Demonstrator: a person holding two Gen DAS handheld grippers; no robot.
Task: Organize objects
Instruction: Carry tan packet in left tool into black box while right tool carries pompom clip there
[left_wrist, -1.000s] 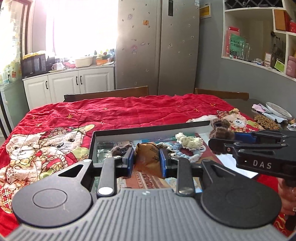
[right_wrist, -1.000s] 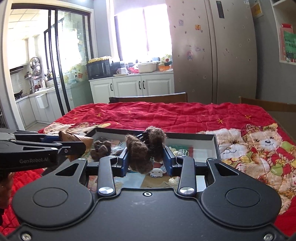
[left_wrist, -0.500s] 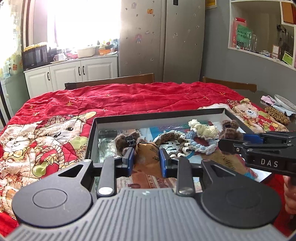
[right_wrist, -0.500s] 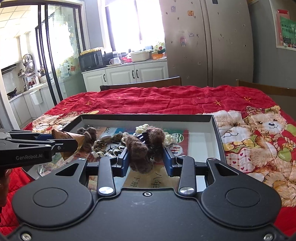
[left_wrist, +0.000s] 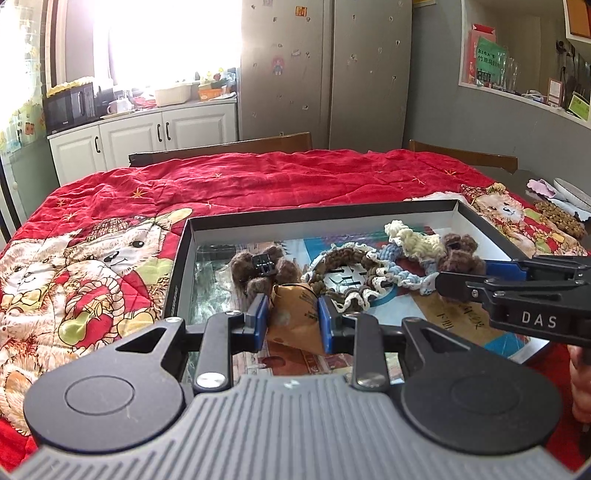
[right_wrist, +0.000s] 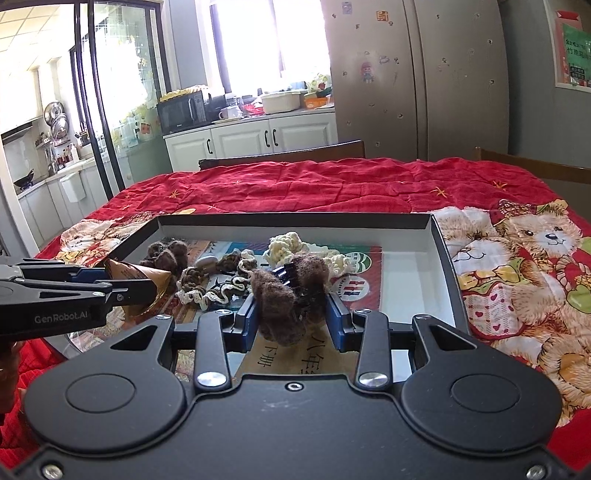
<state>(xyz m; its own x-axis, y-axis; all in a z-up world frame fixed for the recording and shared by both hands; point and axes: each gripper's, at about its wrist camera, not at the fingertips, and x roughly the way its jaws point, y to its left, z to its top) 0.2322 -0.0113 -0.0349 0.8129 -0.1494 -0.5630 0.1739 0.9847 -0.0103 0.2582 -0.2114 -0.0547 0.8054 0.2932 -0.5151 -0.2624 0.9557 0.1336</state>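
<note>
Both hand-held grippers lowered toward the shallow black box (right_wrist: 448, 273) on the red-quilted worktop (left_wrist: 258, 181) since a second ago, its floor now filling more of each view: carried items close to set-down. Left hand-held gripper (left_wrist: 291, 317) clamped on a brown paper packet (left_wrist: 295, 314), long axis and pointed tip aimed forward over the box's near left part. Right hand-held gripper (right_wrist: 291, 317) clamped on a brown fuzzy hair clip (right_wrist: 288, 291), lengthwise along the fingers, above the box's near middle.

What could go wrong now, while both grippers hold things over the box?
The fuzzy brown hair clip in the right gripper could snag the crocheted pieces below. The brown paper packet in the left gripper is held by an edge and might slip out crooked into the box.
</note>
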